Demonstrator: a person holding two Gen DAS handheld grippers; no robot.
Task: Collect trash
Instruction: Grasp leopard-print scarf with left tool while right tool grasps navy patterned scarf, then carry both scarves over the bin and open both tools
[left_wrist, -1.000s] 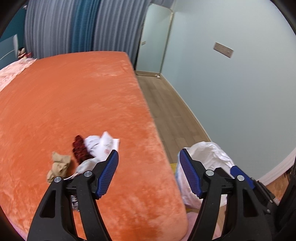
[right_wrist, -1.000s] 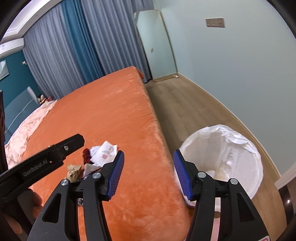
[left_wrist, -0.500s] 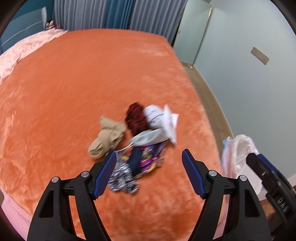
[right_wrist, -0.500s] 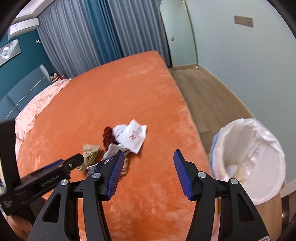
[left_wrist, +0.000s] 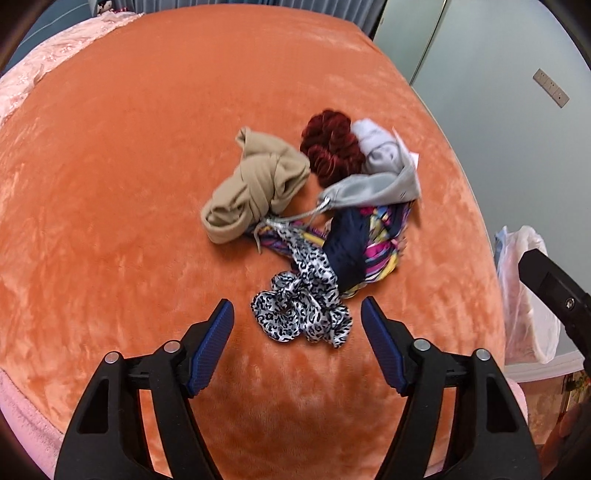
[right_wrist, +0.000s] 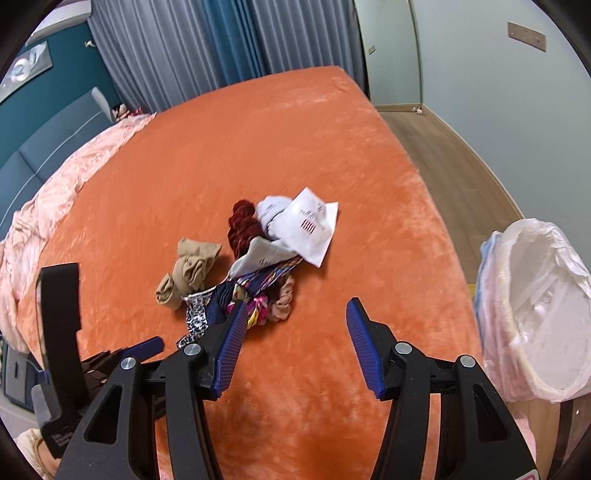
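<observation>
Paper slip (right_wrist: 312, 225) with red barcode, print unreadable, left hand-held gripper (left_wrist: 297, 321) closing, right hand-held gripper (right_wrist: 293, 334) spread, both empty

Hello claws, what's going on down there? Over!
Both claws open, empty: left claw just narrowed, above leopard scrunchie. Right claw over bed. White paper on pile; bin right. Nothing blocking.

On the orange bed (right_wrist: 295, 122) one heap is seen, in which are counted one beige stocking bundle (left_wrist: 255, 184), one dark red scrunchie (left_wrist: 330, 147), one leopard scrunchie (left_wrist: 303, 314), one pink scrunchie (right_wrist: 282, 301), one grey sock (left_wrist: 373, 188), one multicoloured cloth (left_wrist: 376, 236) and one paper slip (right_wrist: 314, 225). One lined bin (right_wrist: 535, 317) is counted beside it.
</observation>
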